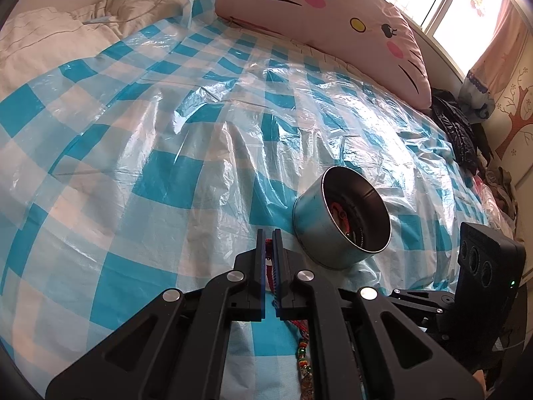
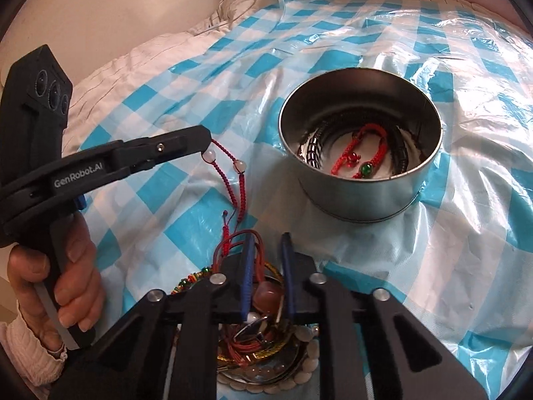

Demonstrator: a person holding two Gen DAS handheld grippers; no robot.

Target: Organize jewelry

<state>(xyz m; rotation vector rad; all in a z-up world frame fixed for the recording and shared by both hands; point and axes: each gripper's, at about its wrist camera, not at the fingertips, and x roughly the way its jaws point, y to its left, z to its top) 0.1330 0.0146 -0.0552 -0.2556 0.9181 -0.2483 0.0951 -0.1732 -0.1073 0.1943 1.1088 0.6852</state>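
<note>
Bed w/ blue-check plastic sheet (image 1: 160,180), tin (image 2: 361,153); left claw (image 2: 207,142) clamps red cord bracelet (image 2: 240,180), right claw (image 2: 268,250) narrow.

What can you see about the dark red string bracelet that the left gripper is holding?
The dark red bracelet is knotted cord with two pale round beads. The left gripper is shut on its top end, beside one bead. From there it hangs in two strands down to the tangled jewelry pile, where its tail meets other red cords. It is left of the metal tin, not touching it.

Black hand-held gripper (image 2: 207,148), silver screws, white ruffled sleeve (image 2: 23,336).
</note>
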